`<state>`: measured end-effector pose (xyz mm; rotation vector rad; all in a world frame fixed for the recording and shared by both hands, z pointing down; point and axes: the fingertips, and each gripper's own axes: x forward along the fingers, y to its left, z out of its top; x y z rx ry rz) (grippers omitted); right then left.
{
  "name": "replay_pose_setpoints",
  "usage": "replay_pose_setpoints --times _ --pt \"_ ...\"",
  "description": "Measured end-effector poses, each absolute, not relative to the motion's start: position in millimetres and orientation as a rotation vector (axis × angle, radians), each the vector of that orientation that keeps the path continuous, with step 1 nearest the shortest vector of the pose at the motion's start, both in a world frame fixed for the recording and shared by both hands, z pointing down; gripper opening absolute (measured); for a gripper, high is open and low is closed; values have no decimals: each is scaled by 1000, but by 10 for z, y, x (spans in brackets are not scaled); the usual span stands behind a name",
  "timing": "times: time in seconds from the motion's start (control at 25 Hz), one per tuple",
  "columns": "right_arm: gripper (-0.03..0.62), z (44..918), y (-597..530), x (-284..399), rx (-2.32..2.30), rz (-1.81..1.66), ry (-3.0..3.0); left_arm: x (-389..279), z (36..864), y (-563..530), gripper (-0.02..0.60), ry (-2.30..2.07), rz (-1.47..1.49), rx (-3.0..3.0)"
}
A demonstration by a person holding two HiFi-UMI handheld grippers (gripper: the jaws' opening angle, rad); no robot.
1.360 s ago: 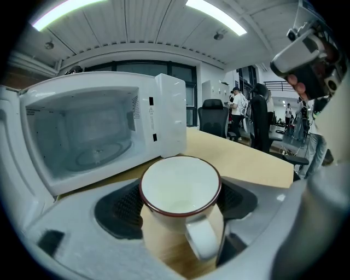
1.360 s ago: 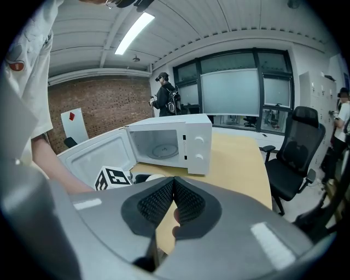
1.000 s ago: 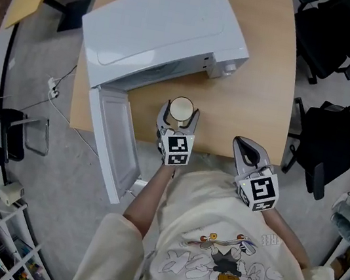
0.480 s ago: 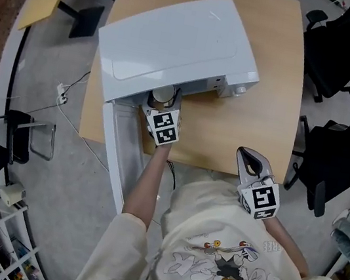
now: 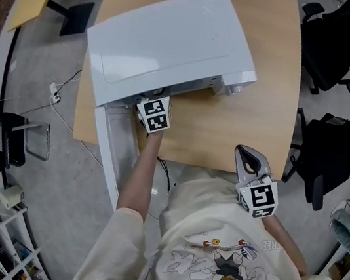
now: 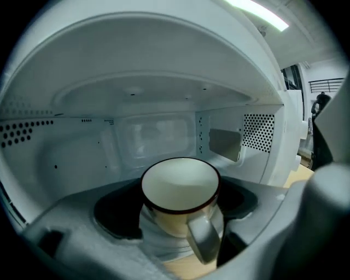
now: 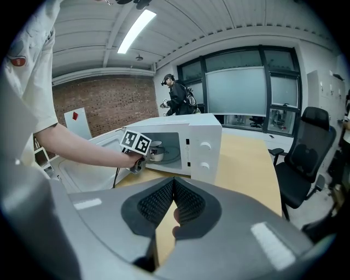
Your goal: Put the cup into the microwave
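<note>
Moved since a second ago: left gripper (image 5: 153, 114), with the cup, from the bare table in front of the microwave to the microwave's mouth. Right gripper has barely shifted.

Item, left gripper: my left arm reaches forward. In the head view only the marker cube shows, and the jaws are hidden under the front edge of the microwave (image 5: 171, 42). Its own view looks straight into the white cavity. Jaws stand wide and clamped on the cup, one pad on each side.

Item, cup (image 6: 180, 191): cream, dark rim, upright, nothing visible inside. Handle (image 6: 203, 240) points back toward the left gripper's camera. It is held at the front of the cavity, in the left part of the opening as the right gripper view shows it. I cannot tell whether its base touches the cavity floor.

Item, microwave: white, set at an angle on the wooden table (image 5: 258, 117). Door (image 5: 108, 151) is swung fully open and hangs past the table's near left edge. Two knobs sit on the front panel, right of the opening.

Item, right gripper (image 5: 247, 153): near my body at the table's near edge, well apart from the microwave. Jaws are together with nothing between them, only table showing beyond.

Item, surroundings: black office chairs (image 5: 345, 38) to the right of the table.
</note>
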<state>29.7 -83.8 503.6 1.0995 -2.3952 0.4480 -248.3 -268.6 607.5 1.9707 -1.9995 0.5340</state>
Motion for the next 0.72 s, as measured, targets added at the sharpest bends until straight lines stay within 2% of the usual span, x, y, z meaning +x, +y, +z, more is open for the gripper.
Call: replay_pose_setpoints --times 0.12,0.4,0.48,0.6,0.64,0.68,0.72 --pt "8 5034 -831 304 1099 453 -2399 -2446 6040 -2648 424 -2000 525 1976" --pt "8 4994 -796 298 1084 445 -2441 -2322 5956 -2191 417 -1995 521 1948" --pt "8 4972 -791 289 1079 449 -2460 -2222 5869 -1928 361 -1994 507 1948" --pt "8 4948 -784 246 1063 486 -2479 -2006 5712 -1528 207 -1950 467 1960" --pt "8 4946 -780 224 1053 501 -2485 -1911 5651 -1409 173 -1919 457 1975" --pt "8 4943 -775 199 1040 510 -2495 -1812 5574 -1295 165 -1891 449 1996" --pt "8 4936 -768 172 1026 513 -2506 -1717 5479 -1186 119 -1872 444 2019"
